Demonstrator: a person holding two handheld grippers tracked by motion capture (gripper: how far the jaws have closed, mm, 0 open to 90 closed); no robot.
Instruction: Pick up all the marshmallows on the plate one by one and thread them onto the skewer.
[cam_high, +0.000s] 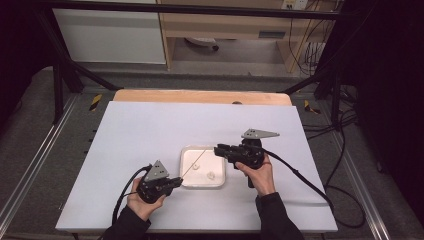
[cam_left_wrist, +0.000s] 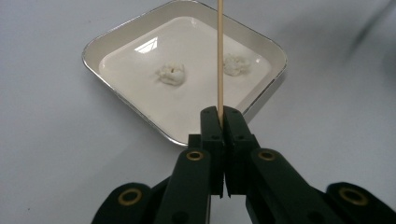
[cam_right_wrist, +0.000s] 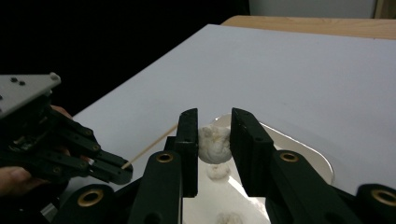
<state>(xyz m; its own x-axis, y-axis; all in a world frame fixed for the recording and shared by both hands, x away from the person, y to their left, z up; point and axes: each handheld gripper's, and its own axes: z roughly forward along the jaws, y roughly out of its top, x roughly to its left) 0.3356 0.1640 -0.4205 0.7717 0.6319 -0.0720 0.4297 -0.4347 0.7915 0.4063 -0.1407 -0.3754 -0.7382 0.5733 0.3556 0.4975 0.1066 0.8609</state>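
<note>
In the high view the left gripper (cam_high: 172, 182), low and left of centre, is clamped on the near end of a thin wooden skewer (cam_high: 192, 165) whose long axis runs up and to the right, its far tip over the white square tray (cam_high: 187, 183) at mid-frame; the right gripper (cam_high: 219, 149) hangs over the tray's upper right corner, just beyond that tip, so the skewer's point lies down and to the left of it. One pale lump (cam_high: 211, 175) lies in the tray's lower right part. In the left gripper view the jaws are shut tight on the skewer (cam_left_wrist: 220, 56), which rises straight up the frame over the tray (cam_left_wrist: 123, 105), with two dough-like lumps (cam_left_wrist: 171, 74) left lying on it. In the right gripper view the jaws stand narrow, pinching a white lump (cam_right_wrist: 214, 144) between them above the tray (cam_right_wrist: 303, 151), while the skewer's (cam_right_wrist: 152, 147) shaft slants in from the left gripper (cam_right_wrist: 112, 171) at lower left, aimed up and right toward the held lump. Threading it looks like a matter of lining lump and point along that slant.
</note>
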